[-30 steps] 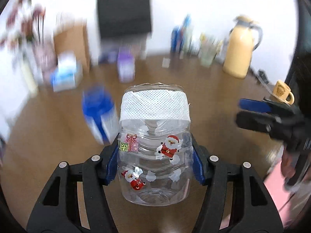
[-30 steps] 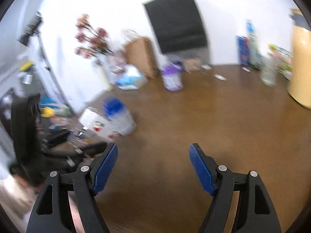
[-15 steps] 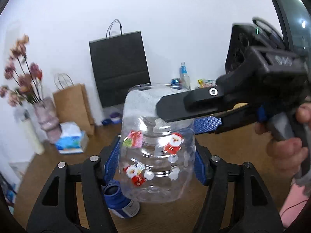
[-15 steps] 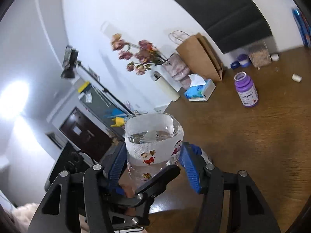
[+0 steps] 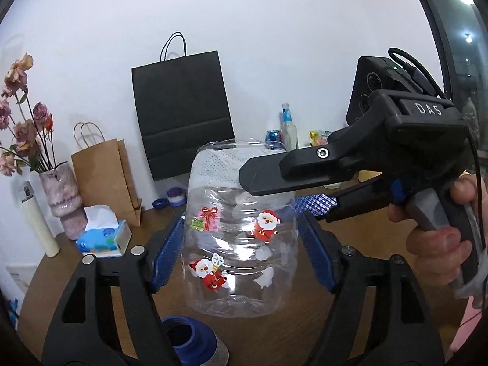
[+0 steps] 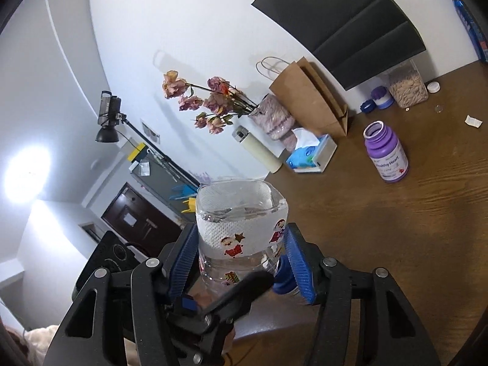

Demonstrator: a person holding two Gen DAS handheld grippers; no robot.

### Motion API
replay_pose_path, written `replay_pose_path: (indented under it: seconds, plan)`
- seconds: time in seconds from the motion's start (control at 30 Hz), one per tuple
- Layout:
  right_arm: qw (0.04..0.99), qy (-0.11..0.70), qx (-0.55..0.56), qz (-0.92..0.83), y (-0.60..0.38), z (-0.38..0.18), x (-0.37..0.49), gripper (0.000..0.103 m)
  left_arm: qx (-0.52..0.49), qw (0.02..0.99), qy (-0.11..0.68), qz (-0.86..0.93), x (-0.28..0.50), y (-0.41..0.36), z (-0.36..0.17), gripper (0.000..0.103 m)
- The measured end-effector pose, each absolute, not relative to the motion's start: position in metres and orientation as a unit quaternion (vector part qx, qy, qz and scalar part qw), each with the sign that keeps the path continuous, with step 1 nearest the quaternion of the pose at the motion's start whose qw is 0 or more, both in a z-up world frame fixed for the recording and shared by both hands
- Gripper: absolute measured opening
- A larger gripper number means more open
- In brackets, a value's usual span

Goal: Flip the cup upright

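The cup (image 5: 239,244) is a clear plastic cup with Santa stickers and a white mesh band near its rim. It is held upright in the air above the wooden table, rim up. My left gripper (image 5: 241,253) is shut on its lower body. My right gripper (image 6: 241,259) comes in from the right and its blue pads (image 6: 297,267) close on the cup (image 6: 241,231) just below the white band. In the left wrist view the right gripper's fingers (image 5: 317,204) straddle the cup's upper part.
A blue-capped bottle (image 5: 195,341) lies on the table (image 6: 396,244) under the cup. A purple bottle (image 6: 387,155), a tissue box (image 6: 311,155), a vase of dried flowers (image 5: 61,195), a brown paper bag (image 5: 103,177) and a black bag (image 5: 183,116) stand towards the wall.
The left gripper lifted and tipped the cup up from low over the table. The right gripper swung in from the right and closed round the cup's upper part.
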State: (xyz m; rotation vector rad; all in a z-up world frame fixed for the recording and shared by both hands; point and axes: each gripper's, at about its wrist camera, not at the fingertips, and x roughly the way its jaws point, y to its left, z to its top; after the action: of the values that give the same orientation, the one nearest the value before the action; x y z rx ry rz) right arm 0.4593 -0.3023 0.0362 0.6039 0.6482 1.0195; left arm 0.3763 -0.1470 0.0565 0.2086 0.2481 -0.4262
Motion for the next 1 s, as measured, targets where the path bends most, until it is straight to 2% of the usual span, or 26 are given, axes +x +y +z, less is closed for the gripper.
replay_pose_path:
  seconds: [0.2,0.37,0.43,0.53,0.7,0.87,0.9,1.0]
  plan:
    - [0.824,0.275,0.248,0.430,-0.309,0.039,0.455,0.062,0.127,0.956,0.152,-0.218,0.384,-0.151,0.046,0.078]
    - [0.906,0.242,0.151,0.313,-0.319,0.052,0.442,0.062,0.087,0.949,0.182,-0.243,0.394,-0.123,0.049,0.083]
    - [0.918,0.238,0.133,0.289,-0.323,0.053,0.441,0.062,0.050,0.955,0.171,-0.236,0.404,-0.110,0.062,0.093]
    - [0.924,0.247,0.124,0.263,-0.323,0.044,0.445,0.063,0.025,0.967,0.126,-0.222,0.420,-0.105,0.084,0.098]
    - [0.925,0.261,0.113,0.253,-0.315,0.029,0.449,0.063,0.039,0.968,0.126,-0.211,0.456,-0.116,0.084,0.099]
    - [0.922,0.278,0.101,0.251,-0.310,0.019,0.453,0.063,0.054,0.958,0.216,-0.182,0.492,-0.117,0.053,0.098]
    - [0.921,0.281,0.099,0.252,-0.309,0.016,0.453,0.063,0.067,0.958,0.222,-0.169,0.490,-0.117,0.052,0.095]
    - [0.917,0.287,0.096,0.259,-0.306,0.010,0.452,0.063,0.052,0.955,0.238,-0.168,0.474,-0.107,0.053,0.096]
